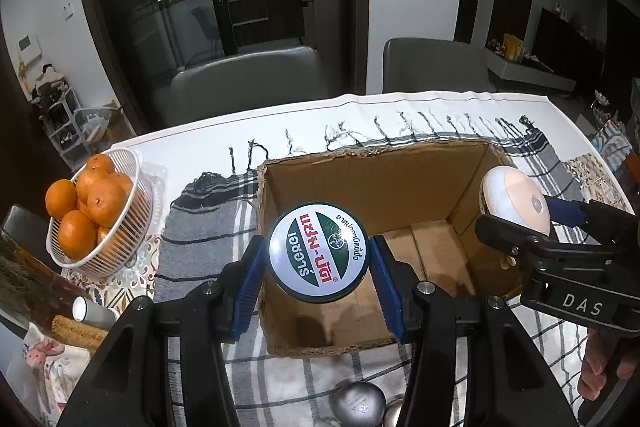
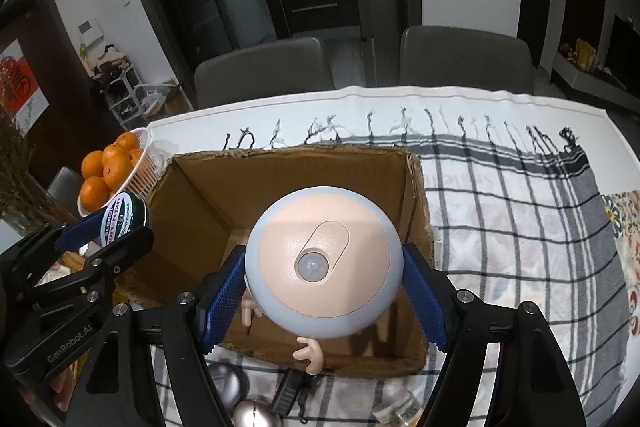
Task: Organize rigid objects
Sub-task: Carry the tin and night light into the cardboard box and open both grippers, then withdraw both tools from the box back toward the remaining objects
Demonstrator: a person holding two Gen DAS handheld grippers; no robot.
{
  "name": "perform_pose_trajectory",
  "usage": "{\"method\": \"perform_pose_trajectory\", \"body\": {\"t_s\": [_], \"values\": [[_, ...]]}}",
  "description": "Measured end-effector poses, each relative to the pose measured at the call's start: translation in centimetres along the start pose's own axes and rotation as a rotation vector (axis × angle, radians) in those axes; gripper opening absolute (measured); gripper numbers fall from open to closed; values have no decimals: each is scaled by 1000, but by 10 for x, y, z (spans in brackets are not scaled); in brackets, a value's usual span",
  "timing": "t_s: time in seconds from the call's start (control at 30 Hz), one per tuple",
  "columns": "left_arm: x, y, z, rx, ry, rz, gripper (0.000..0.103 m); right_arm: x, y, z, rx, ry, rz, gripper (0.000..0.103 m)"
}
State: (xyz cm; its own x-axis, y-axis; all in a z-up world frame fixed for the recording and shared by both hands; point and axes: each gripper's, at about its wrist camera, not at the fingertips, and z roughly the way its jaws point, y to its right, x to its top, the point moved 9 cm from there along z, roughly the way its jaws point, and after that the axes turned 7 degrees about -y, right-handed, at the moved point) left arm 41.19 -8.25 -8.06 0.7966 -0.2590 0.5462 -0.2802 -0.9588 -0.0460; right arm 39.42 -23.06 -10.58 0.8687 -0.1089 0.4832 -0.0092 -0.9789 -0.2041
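My left gripper (image 1: pixel 319 267) is shut on a round green tin with a white label (image 1: pixel 319 253) and holds it above the near left part of an open cardboard box (image 1: pixel 372 179). My right gripper (image 2: pixel 324 277) is shut on a round white and peach sensor light (image 2: pixel 323 261), held over the same box (image 2: pixel 288 171). The right gripper with the light (image 1: pixel 514 201) shows at the box's right side in the left wrist view. The left gripper with the tin (image 2: pixel 124 213) shows at the box's left in the right wrist view. A small peach hand-shaped figure (image 2: pixel 310 351) lies in the box.
A white basket of oranges (image 1: pixel 94 211) stands left of the box on the checked cloth (image 2: pixel 520 227). Metal egg-shaped objects (image 1: pixel 358 405) lie near the front edge. Two grey chairs (image 1: pixel 248 83) stand behind the table. A bottle and a small white tube (image 1: pixel 86 309) stand at the left.
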Motion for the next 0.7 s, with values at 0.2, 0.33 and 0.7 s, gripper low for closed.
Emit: {"method": "perform_pose_trajectory", "body": {"t_s": [0.2, 0.33, 0.7], "values": [[0, 0, 4, 7, -4, -2, 60, -1, 3, 11, 9, -29, 16, 76], [-1, -1, -3, 16, 18, -7, 61, 2, 2, 4, -13, 0, 3, 78], [-11, -5, -42, 41, 100, -18, 61, -1, -2, -39, -101, 107, -29, 78]]}}
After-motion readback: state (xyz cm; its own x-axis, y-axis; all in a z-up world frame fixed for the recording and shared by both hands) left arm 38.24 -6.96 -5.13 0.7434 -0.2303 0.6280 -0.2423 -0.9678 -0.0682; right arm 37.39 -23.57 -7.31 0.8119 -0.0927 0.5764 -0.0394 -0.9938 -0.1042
